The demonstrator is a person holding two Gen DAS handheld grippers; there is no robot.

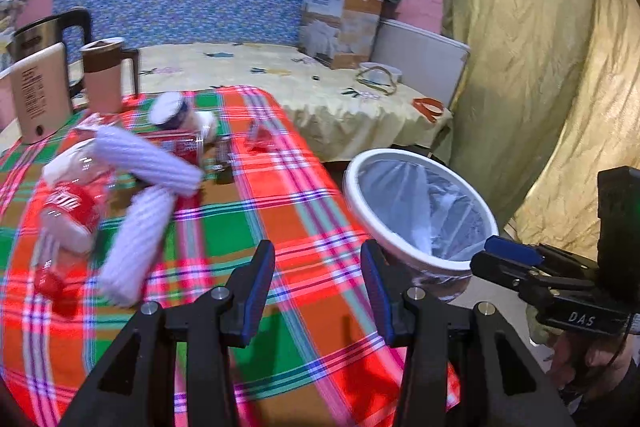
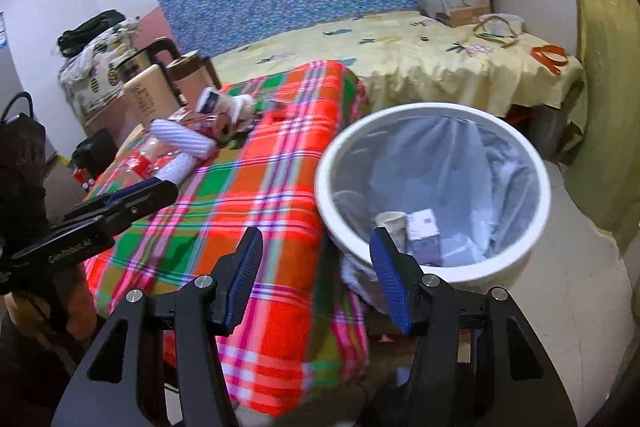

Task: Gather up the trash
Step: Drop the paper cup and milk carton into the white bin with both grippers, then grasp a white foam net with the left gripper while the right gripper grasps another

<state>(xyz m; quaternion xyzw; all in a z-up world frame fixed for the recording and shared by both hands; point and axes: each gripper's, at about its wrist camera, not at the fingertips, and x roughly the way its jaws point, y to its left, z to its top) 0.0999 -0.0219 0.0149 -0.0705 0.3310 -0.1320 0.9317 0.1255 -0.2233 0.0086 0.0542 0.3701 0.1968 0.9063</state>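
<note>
Plaid tablecloth (image 1: 248,227), blurred trash pile (image 1: 132,167), bin (image 2: 434,115) half-hidden

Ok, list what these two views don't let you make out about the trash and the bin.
- Trash pile, left wrist view: motion blur smears labels, so the items can't be identified.
- Same pile, right wrist view: small, and the left hand-held gripper covers its near end.
- Bin contents, left wrist view: the rim and liner hide the bottom.
- Bin base, right wrist view: hidden behind the right hand-held gripper.
</note>
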